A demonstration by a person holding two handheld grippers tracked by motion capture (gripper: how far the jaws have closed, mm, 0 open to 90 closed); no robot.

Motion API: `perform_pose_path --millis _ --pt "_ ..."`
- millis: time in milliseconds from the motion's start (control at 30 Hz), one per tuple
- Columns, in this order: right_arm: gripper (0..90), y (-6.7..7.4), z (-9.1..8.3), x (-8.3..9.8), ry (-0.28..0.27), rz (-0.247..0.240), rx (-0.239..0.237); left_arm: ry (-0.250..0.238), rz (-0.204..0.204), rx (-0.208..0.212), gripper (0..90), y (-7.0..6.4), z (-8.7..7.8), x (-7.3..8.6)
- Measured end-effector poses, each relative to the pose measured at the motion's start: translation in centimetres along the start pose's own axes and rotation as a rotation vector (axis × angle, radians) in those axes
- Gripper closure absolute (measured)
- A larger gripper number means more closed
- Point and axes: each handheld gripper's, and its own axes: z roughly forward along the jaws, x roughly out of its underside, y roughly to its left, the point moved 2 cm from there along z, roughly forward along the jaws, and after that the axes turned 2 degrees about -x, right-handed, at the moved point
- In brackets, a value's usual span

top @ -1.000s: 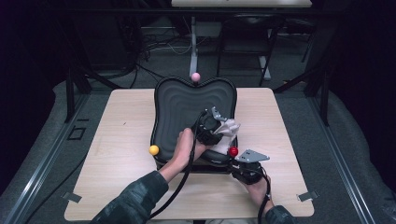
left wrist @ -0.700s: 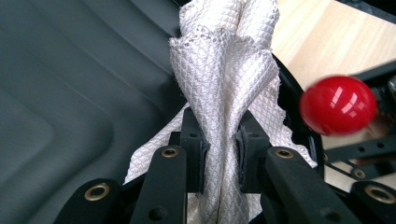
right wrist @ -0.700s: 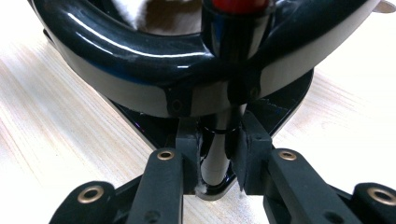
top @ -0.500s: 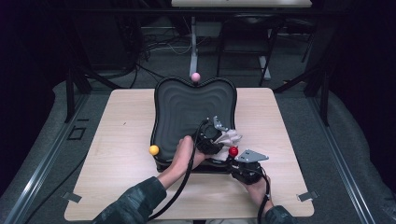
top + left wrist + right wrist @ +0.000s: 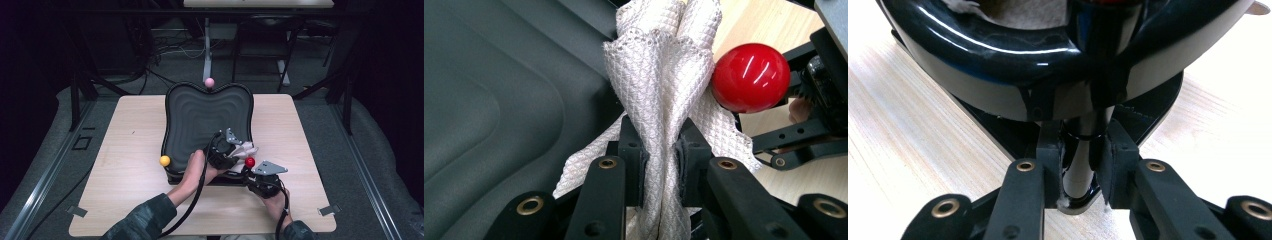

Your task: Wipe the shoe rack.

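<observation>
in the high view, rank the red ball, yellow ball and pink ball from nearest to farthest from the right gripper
1. Red ball: right beside the right gripper, at the tray's near right corner.
2. Yellow ball: across at the tray's near left corner.
3. Pink ball: at the tray's far edge.

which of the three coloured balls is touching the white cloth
The red ball, pressed against the cloth; the yellow ball and pink ball sit apart at other tray edges.

Between the black jaws of the left gripper (image 5: 660, 167) hangs a white cloth (image 5: 664, 85) with a fine diamond weave; right of them is a glossy red ball (image 5: 750, 76), left a dark grey ridged tray (image 5: 499, 100). Ahead of the right gripper (image 5: 1083, 165), a glossy black rim (image 5: 998, 50) over pale wood-grain table (image 5: 903, 130).
</observation>
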Motion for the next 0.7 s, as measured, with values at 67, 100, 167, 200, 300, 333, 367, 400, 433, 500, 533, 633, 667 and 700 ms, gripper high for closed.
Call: perform_pose_path --millis 67,100,167,200,300,333,367,400,433,500,533,633,667,700 --pt "74.2 -0.1 0.0 0.0 0.000 -0.002 -0.004 0.000 0.001 -0.001 77.5 0.0 -0.1 0.1" --pt "74.2 -0.1 0.0 0.0 0.004 -0.004 -0.002 0.002 0.003 -0.001 77.5 0.0 -0.1 0.2" --pt "74.2 -0.1 0.0 0.0 0.005 -0.003 -0.003 0.003 0.004 -0.003 77.6 0.1 -0.2 0.4" --pt "74.2 -0.1 0.0 0.0 0.005 -0.003 -0.003 0.001 0.005 -0.006 77.6 0.2 -0.3 0.5" --pt "74.2 -0.1 0.0 0.0 0.007 -0.004 -0.005 0.012 0.014 -0.021 77.6 0.4 -0.5 0.6" --pt "74.2 -0.1 0.0 0.0 0.005 -0.002 -0.004 0.014 0.013 -0.026 77.6 0.6 -0.7 0.7" --pt "74.2 0.0 0.0 0.0 0.005 -0.002 -0.002 0.014 0.009 -0.030 77.6 0.8 -0.8 0.7" --pt "74.2 0.0 0.0 0.0 0.004 0.000 -0.002 0.018 0.006 -0.035 77.6 1.1 -0.9 0.8" --pt "74.2 0.0 0.0 0.0 0.009 -0.005 0.001 0.013 -0.001 -0.041 77.6 1.2 -1.1 0.8" --pt "74.2 0.0 0.0 -0.1 0.011 -0.009 0.004 0.010 -0.007 -0.047 77.7 1.6 -1.3 1.0" --pt "74.2 0.0 0.0 -0.1 0.007 -0.010 0.004 0.008 -0.008 -0.050 77.8 1.8 -1.4 1.1" --pt "74.2 0.0 0.0 -0.1 0.007 -0.008 0.002 0.004 -0.011 -0.053 78.3 2.3 -1.7 1.2" --pt "74.2 0.0 0.1 -0.1 0.007 -0.005 0.003 -0.001 -0.009 -0.057 78.5 2.5 -1.8 1.2" --pt "74.2 0.0 0.0 -0.1 0.011 -0.005 0.000 -0.011 -0.020 -0.057 78.5 2.8 -2.0 1.2"
